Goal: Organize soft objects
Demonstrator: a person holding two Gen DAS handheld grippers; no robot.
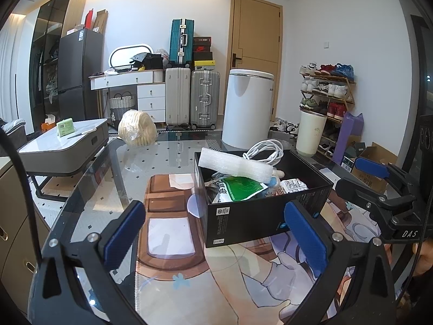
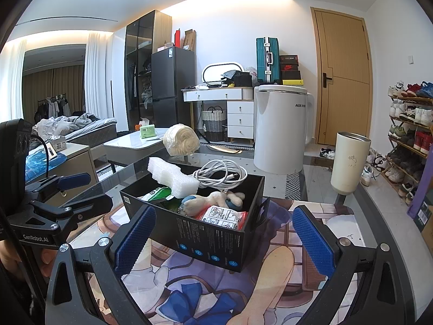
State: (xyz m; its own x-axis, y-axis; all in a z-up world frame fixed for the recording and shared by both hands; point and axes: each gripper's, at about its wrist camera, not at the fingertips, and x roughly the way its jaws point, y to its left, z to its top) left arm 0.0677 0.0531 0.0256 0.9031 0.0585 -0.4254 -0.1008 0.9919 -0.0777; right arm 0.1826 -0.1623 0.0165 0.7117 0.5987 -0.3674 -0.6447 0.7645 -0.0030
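Note:
A black cardboard box (image 1: pixel 251 216) (image 2: pixel 205 241) stands on a printed mat on the glass table. Inside it lie a white foam block (image 1: pixel 235 164) (image 2: pixel 173 177), a coiled white cable (image 1: pixel 266 149) (image 2: pixel 220 174), a green-and-white packet (image 1: pixel 238 188) (image 2: pixel 158 192), a small plush toy (image 2: pixel 216 199) and a red-and-white packet (image 2: pixel 224 216). A cream bundle in clear wrap (image 1: pixel 138 131) (image 2: pixel 180 139) sits at the table's far edge. My left gripper (image 1: pixel 215 233) is open, just in front of the box. My right gripper (image 2: pixel 223 239) is open too, its fingers straddling the box's near corner.
A cream tumbler (image 2: pixel 350 163) (image 1: pixel 310 132) stands on the table right of the box. Beyond the table are a white bin (image 2: pixel 281 130), suitcases (image 1: pixel 192 100), a shoe rack (image 2: pixel 408 132) and a low side table (image 1: pixel 65 146) to the left.

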